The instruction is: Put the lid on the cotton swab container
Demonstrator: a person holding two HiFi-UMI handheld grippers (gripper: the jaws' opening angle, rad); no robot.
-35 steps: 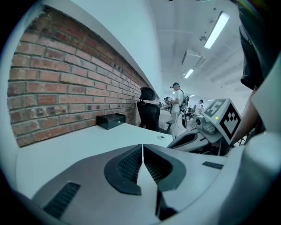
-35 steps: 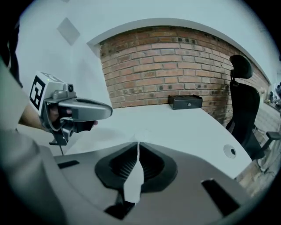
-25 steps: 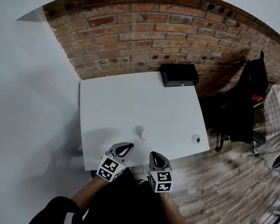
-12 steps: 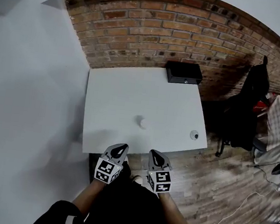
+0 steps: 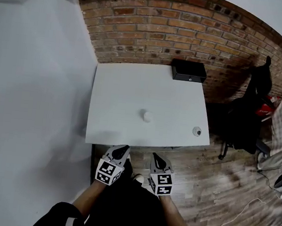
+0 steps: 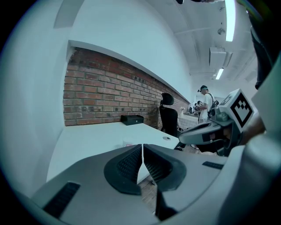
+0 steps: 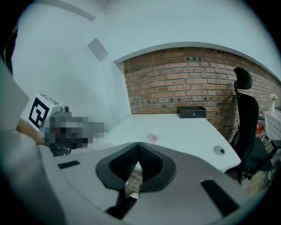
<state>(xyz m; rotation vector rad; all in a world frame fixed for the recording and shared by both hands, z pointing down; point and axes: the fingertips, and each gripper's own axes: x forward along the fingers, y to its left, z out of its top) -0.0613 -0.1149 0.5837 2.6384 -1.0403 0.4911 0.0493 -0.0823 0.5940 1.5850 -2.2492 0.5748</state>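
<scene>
Since the earlier frame the surface (image 5: 133, 89) has slid up and away in the head view. Both grippers, which then reached over its near edge, now hang just short of that edge, above the wooden floor.

The left gripper (image 5: 123, 149) has its jaws pressed together with nothing between them, and the right gripper (image 5: 156, 158) is closed and empty too.

The cotton swab container (image 5: 147, 117) stands alone near the middle of the surface, well apart from both grippers. From here it is too small to tell whether a lid already sits on it. A small round disc (image 5: 197, 131) lies near the right edge; whether it is the lid or a fitting in the surface I cannot tell. A black box (image 5: 188, 70) sits at the far edge by the brick wall.

By my reading, the task is at its approach stage, with nothing grasped yet. The next move calls for reaching forward over the surface, opening one pair of jaws and finding the lid, while the other gripper steadies the container.
</scene>
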